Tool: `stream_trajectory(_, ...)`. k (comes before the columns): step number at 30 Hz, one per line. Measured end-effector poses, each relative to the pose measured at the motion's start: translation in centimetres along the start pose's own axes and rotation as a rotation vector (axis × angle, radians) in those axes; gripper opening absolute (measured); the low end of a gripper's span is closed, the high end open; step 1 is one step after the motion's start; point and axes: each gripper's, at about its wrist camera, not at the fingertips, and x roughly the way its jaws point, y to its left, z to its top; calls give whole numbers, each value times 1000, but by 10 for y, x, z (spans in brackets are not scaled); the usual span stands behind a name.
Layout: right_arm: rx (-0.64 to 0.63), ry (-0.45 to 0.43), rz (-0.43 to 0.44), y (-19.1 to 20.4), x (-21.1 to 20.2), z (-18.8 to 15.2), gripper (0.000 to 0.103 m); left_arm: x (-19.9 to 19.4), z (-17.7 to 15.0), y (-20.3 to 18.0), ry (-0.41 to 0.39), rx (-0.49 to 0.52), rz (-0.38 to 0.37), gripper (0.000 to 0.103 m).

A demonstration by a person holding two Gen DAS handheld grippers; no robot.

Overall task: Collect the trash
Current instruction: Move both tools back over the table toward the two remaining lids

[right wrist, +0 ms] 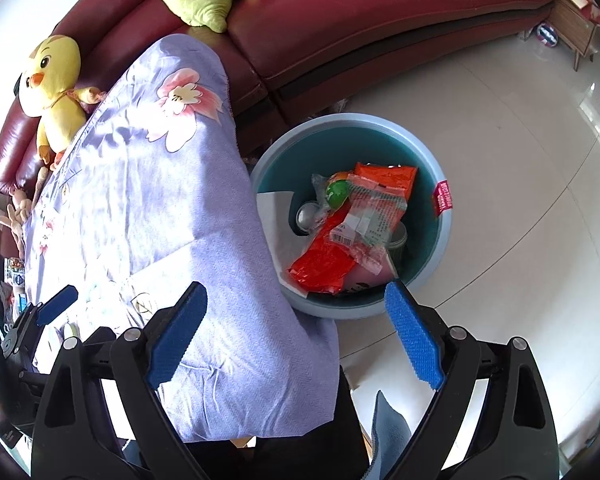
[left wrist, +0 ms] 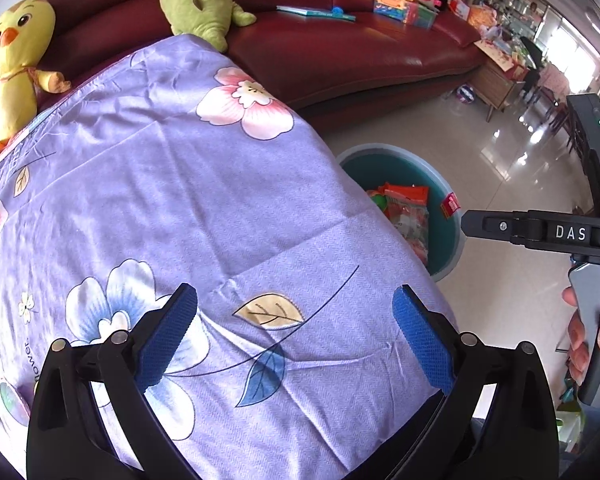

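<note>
A light blue trash bin (right wrist: 440,184) stands on the floor beside a table draped in a purple flowered cloth (right wrist: 152,208). Inside lie orange snack wrappers (right wrist: 324,260), a clear wrapper, a green ball, a metal can and white paper. The bin also shows in the left wrist view (left wrist: 448,188), half hidden by the cloth (left wrist: 180,200). My left gripper (left wrist: 296,332) is open and empty above the cloth. My right gripper (right wrist: 296,332) is open and empty, above the table edge and the bin's near rim. Its side shows in the left wrist view (left wrist: 500,226).
A dark red leather sofa (left wrist: 340,52) runs behind the table, with a yellow chick plush (left wrist: 12,64), a green plush (left wrist: 196,0) and stacked toys and books (left wrist: 404,4). The floor (right wrist: 500,120) is glossy tile. A wooden cabinet (left wrist: 496,80) stands far right.
</note>
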Motion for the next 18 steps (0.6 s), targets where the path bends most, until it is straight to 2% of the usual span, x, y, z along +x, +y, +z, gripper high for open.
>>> stream_trajectory(7,-138,66,41,72,19,-18,86,-30,-40,61,-27,-84,73,98)
stream_trajectory(15,-338,159,116,181,42,-44,86,-62,-108,163,-13,-258,202,98)
stream_trajectory(18,-387,227,174,220,54,-57,86,-71,-136,203,-4,-330,246,98)
